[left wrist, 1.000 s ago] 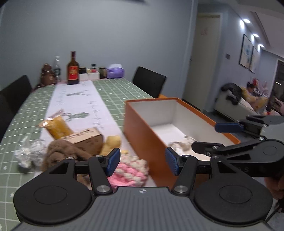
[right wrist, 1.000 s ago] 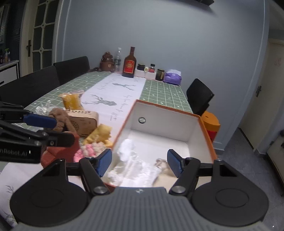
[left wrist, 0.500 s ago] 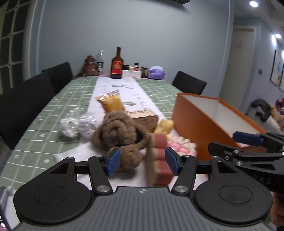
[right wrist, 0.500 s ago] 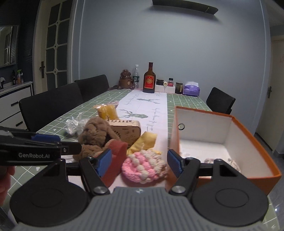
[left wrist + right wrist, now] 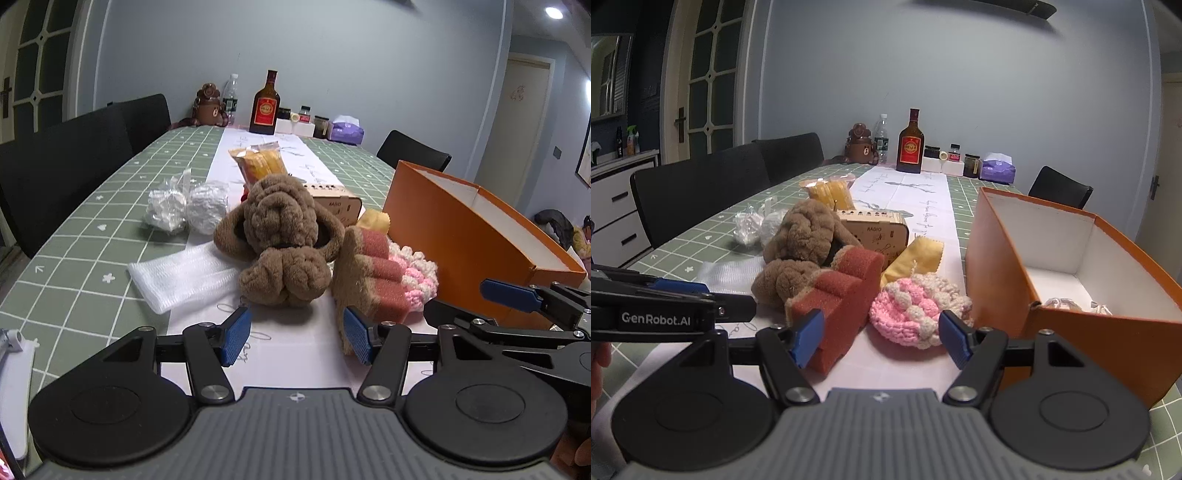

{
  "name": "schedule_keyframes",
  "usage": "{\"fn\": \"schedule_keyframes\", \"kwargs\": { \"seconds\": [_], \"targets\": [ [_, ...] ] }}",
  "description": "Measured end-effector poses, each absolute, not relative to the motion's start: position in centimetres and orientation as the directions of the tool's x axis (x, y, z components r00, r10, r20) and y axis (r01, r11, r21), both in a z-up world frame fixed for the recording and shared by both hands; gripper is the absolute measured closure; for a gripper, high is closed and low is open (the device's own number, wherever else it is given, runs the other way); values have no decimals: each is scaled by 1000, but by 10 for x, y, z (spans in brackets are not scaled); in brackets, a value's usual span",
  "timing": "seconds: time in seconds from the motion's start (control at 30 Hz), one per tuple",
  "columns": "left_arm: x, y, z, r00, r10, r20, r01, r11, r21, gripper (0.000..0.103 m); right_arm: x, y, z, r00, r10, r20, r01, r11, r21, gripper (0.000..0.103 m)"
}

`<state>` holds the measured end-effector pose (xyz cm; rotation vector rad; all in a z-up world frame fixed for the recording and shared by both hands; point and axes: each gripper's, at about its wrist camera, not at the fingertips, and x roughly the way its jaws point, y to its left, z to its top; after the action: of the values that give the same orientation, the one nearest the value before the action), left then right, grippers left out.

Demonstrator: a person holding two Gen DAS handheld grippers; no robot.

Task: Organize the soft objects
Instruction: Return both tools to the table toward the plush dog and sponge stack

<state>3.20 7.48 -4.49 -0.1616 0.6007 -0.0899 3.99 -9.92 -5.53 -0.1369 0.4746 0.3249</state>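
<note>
btwn r gripper (image 5: 881, 338) jaws, prob pink knit (image 5: 914, 314)

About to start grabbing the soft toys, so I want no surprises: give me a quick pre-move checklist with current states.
1. Left gripper open, nothing between the pads: ok.
2. Right gripper open, nothing gripped: ok.
3. Brown plush dog ahead of the left gripper, free of the fingers: ok.
4. Pink knitted piece ahead of the right gripper, unobstructed on top: ok.
5. Orange box open on top with room inside: ok.
6. Red sponge leaning upright against the dog; whether it stays up when the dog is lifted: cannot tell.
</note>
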Motion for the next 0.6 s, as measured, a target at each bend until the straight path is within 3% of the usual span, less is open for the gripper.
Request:
{"fn": "schedule_keyframes", "kwargs": {
  "seconds": [0.37, 0.6],
  "targets": [
    [45, 87, -39, 826, -141, -546, 19, 975, -223, 36, 55, -99, -50, 822, 302, -484, -351, 936, -12, 39],
    [65, 91, -39, 820, -103, -564, -4, 983, -185, 36, 78, -95, -42, 764, 385, -517, -378, 917, 124, 40]
  ]
}}
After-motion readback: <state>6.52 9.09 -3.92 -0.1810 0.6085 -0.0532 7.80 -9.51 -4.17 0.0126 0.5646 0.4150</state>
